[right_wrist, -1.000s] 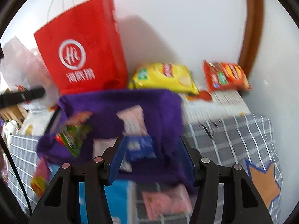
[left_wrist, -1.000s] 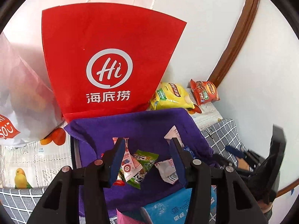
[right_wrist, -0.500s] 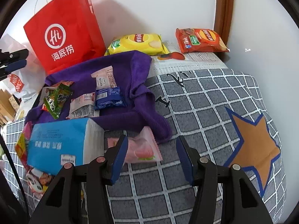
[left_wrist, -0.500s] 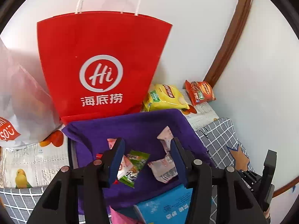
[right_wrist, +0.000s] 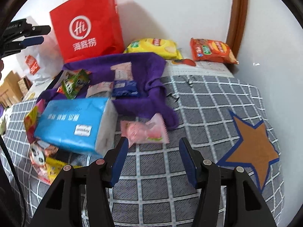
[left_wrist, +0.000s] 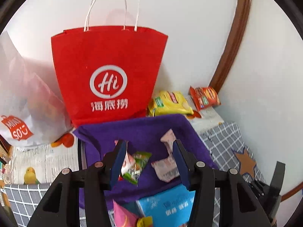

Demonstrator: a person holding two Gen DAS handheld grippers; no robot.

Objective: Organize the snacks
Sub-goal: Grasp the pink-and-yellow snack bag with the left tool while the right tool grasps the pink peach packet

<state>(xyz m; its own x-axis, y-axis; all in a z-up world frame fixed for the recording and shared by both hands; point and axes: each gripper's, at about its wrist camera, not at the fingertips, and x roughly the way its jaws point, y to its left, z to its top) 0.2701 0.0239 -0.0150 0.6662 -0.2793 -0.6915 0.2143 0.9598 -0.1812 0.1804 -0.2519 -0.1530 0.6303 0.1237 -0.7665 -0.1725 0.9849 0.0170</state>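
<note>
My left gripper (left_wrist: 149, 141) hangs open above a purple cloth (left_wrist: 144, 130) that bears a green snack packet (left_wrist: 138, 168) and pale pink packets (left_wrist: 166, 168); nothing sits between its pads. Low over the checked cover, my right gripper (right_wrist: 153, 140) is open, just short of a pink snack packet (right_wrist: 145, 130) whose near corner meets the left fingertip. In the right wrist view the purple cloth (right_wrist: 144, 64) also carries a dark blue packet (right_wrist: 125, 88). A blue tissue pack (right_wrist: 75, 124) lies at the cloth's near edge.
A red paper bag (left_wrist: 108, 71) stands against the wall, a white plastic bag (left_wrist: 22, 98) to its left. Yellow (right_wrist: 153, 46) and orange (right_wrist: 212, 51) chip bags lie at the back. More packets (right_wrist: 45, 162) are piled left of the tissue pack. A checked cover (right_wrist: 208, 98) spreads to the right.
My right gripper drew back from over the purple cloth and sank toward the pink packet on the checked cover. My left gripper pulled back and rose a little, so the red bag's handles show.
</note>
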